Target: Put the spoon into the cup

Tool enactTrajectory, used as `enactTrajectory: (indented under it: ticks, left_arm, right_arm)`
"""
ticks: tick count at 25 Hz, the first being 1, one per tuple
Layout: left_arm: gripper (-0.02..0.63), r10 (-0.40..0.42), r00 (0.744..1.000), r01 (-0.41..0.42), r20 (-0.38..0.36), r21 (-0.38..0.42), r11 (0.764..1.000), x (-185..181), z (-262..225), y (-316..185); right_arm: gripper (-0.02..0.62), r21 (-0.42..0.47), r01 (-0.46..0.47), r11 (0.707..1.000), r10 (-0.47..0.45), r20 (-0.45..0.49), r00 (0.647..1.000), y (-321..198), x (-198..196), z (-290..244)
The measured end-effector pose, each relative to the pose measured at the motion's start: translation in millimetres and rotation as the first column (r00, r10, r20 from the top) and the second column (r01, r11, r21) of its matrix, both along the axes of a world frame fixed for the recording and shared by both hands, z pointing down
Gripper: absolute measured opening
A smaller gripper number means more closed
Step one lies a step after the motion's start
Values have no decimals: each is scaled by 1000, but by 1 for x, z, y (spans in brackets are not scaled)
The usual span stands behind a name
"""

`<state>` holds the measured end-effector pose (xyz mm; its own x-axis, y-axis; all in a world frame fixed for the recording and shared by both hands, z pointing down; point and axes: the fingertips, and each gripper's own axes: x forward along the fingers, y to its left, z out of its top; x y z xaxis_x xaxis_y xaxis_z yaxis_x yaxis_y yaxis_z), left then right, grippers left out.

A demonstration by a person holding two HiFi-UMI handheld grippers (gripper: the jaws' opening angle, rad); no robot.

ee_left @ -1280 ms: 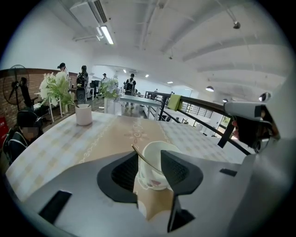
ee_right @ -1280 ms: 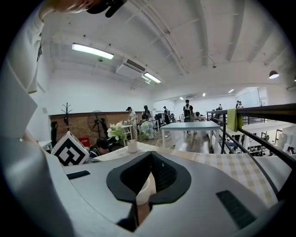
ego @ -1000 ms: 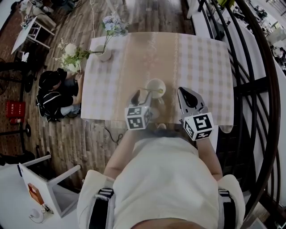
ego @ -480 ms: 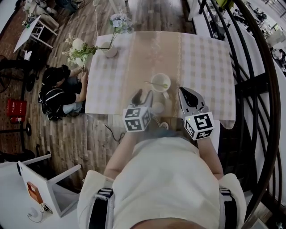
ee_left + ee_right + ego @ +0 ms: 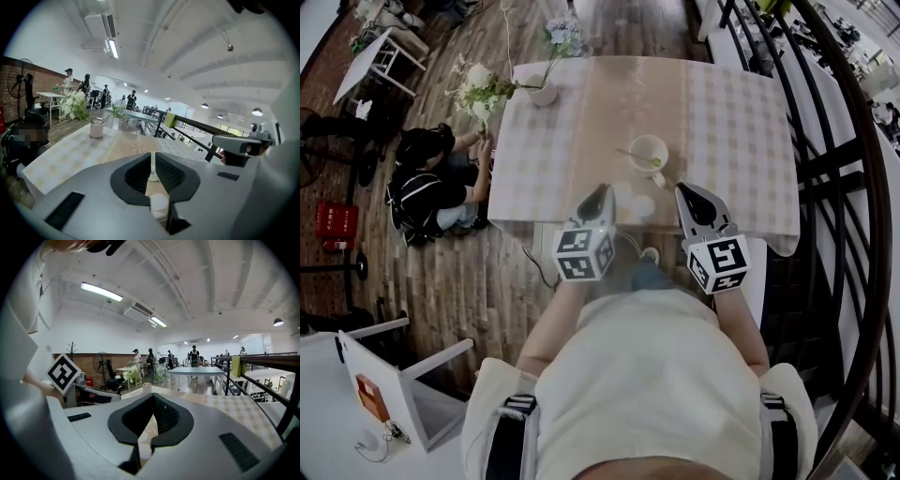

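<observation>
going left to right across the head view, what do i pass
seated person → white flowers → vase → left gripper, jaws closing with nothing between them → cup with the spoon in it → right gripper → railing

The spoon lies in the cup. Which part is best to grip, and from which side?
Grip the spoon by its thin handle, which slants out over the left rim of the cup in the head view. Coming from above on that side is probably best, since the other end sits inside the cup.
</observation>
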<state>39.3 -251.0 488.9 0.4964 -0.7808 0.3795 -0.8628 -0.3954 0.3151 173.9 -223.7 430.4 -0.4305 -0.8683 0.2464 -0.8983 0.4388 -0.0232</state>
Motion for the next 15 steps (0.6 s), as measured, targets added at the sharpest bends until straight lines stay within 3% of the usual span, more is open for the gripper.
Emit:
enactTrajectory:
  ticks: [15]
  left_arm:
    - [8, 40, 999, -39, -14, 72, 997, -23, -17, 74]
  right_arm:
    - [-3, -3, -1, 1000, 1, 8, 1000, 74, -30, 14]
